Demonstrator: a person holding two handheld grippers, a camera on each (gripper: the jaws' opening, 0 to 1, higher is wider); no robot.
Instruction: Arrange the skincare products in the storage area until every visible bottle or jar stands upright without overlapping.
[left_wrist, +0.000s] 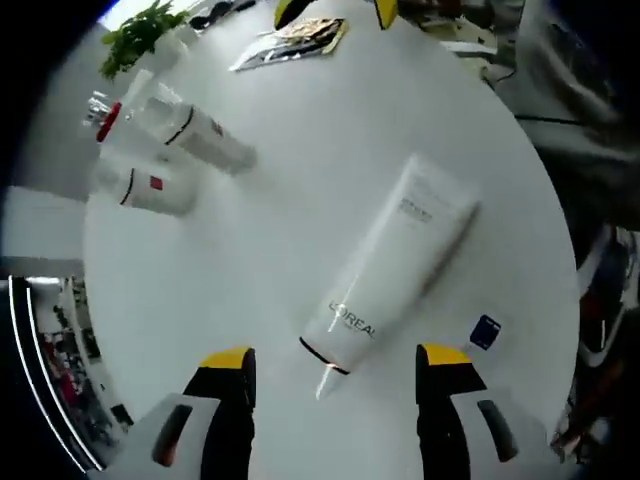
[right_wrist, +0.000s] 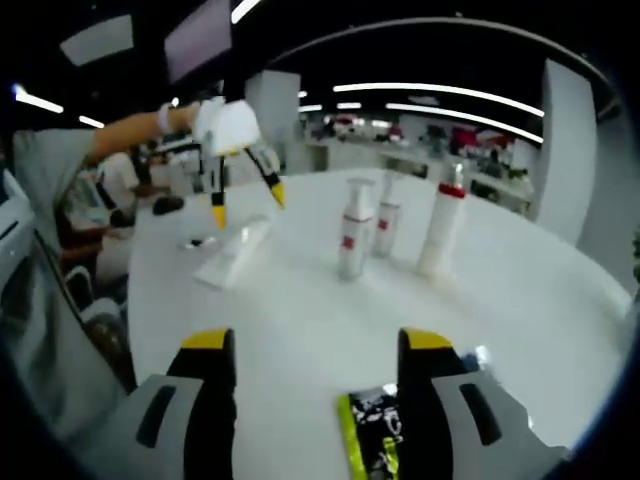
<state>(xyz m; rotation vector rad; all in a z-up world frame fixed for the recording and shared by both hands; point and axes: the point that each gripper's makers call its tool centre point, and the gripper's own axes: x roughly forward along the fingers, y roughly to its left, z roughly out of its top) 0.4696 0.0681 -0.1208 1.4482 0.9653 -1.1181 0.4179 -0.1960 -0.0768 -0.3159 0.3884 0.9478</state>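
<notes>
In the left gripper view, the left gripper (left_wrist: 335, 362) hangs over the white round bench (left_wrist: 300, 200) with its yellow-tipped fingers (left_wrist: 228, 362) spread apart and nothing between them. A white L'Oreal tube (left_wrist: 392, 262) lies flat on the bench at the centre of the frame, its capped end near the gap between the fingers. In the upper left stand three white bottles (left_wrist: 160, 150), close together, one with a red cap. A small blue object (left_wrist: 484, 331) lies at the lower right, and a printed packet (left_wrist: 295, 42) lies at the top, just beside the other gripper's yellow tips. A green plant (left_wrist: 140, 35) sits at the upper left edge.

In the right gripper view, the right gripper (right_wrist: 315, 345) also has its fingers (right_wrist: 208, 345) parted and empty. The packet (right_wrist: 372, 440) lies at the bottom centre, near the right-hand finger. The tube (right_wrist: 235, 252) lies left of centre, under the left gripper (right_wrist: 245, 198) held by a person's hand (right_wrist: 225, 125). The three bottles (right_wrist: 385, 230) stand upright at centre.
</notes>
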